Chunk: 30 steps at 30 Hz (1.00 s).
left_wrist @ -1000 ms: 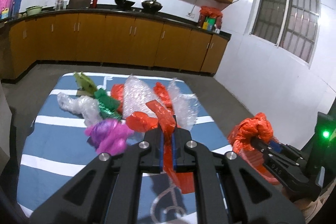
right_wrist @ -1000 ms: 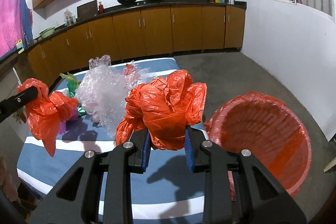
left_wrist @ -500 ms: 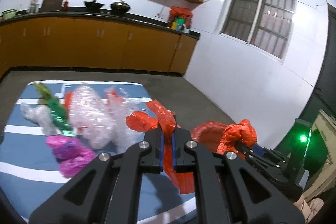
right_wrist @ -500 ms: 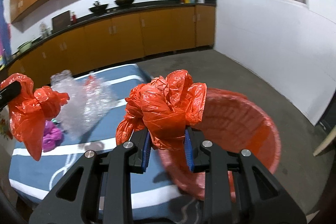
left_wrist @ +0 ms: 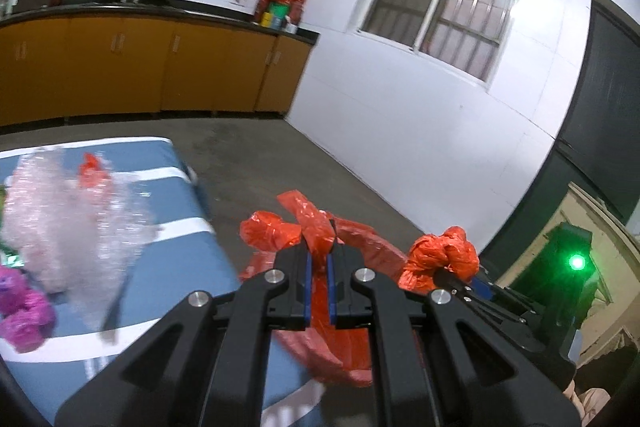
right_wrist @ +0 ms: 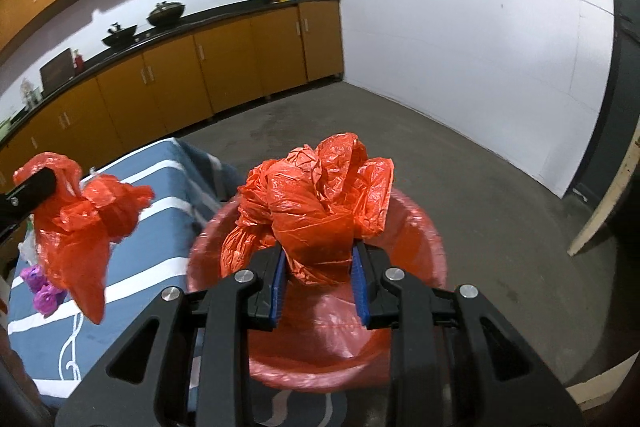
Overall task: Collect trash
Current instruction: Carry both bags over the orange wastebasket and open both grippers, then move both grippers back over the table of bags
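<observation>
My left gripper (left_wrist: 319,259) is shut on a thin red plastic bag (left_wrist: 308,223) that hangs below the jaws; it also shows in the right wrist view (right_wrist: 80,227) at the left. My right gripper (right_wrist: 318,267) is shut on a crumpled red plastic bag (right_wrist: 316,195), held over the red-lined bin (right_wrist: 416,227). That bag and gripper show in the left wrist view (left_wrist: 440,259) at the right. The bin (left_wrist: 368,239) lies under both grippers, beside the table.
The blue striped table (left_wrist: 176,267) holds clear bubble wrap (left_wrist: 60,219), a red scrap (left_wrist: 90,171) and a purple bag (left_wrist: 20,311). Orange cabinets (right_wrist: 200,75) line the far wall. Grey floor (right_wrist: 480,179) surrounds the bin. A wooden board (right_wrist: 608,199) leans at the right.
Both grippers have swung right, away from the table and over the bin, each still holding its red bag.
</observation>
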Tool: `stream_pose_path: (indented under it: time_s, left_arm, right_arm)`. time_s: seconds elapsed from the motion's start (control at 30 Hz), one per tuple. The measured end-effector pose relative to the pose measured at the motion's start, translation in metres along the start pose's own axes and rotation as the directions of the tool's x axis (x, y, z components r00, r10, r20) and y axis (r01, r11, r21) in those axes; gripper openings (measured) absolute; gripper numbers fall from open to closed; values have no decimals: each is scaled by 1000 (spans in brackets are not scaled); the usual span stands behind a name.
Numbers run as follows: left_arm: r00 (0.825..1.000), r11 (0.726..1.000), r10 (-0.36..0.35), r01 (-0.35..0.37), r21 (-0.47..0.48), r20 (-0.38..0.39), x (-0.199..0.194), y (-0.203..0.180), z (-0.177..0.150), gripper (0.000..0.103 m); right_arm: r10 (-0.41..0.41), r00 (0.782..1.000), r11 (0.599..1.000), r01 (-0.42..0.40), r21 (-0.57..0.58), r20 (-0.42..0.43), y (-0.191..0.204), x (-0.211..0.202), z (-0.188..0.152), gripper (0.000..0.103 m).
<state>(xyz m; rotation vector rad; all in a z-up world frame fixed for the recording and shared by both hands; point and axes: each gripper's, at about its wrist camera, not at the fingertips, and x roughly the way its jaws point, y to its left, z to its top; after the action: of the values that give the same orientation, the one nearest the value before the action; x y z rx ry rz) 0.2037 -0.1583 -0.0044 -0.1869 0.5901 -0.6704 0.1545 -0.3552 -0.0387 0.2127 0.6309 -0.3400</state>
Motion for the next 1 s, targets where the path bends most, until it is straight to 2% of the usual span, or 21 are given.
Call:
stream_pose_path:
  time_s: [0.37,0.67,0.77,0.83,0.9,1.0]
  left_arm:
    - [994,997,-62,65,39,-88,62,-21,-6,7]
    - [990,996,-74,79,32,-121,81,-24,-5,10]
    - [989,997,-70,74,22,-132,85,-19,-8,23]
    - [989,998,-66,68,13,-135,85,-16,-8,27]
    - [989,998,-62,62,-1,-137,83,-9,-9,29]
    - [990,999,-44,43,-16,-132,79,-1,-9,33]
  right_arm:
    - [-16,1000,998,17,68,-13,-24,14,6,28]
    - [8,1000,995,-7,97,-9,-29,20,11,29]
    - [28,1000,995,-27,97,-9,-29,20,10,40]
    - [31,999,995,-30,93,-10,-30,21,11,48]
    - [32,999,995,-31,93,-11,-30,20,10,53]
    - [24,1000,995,-23,96,-14,-32,19,8,54]
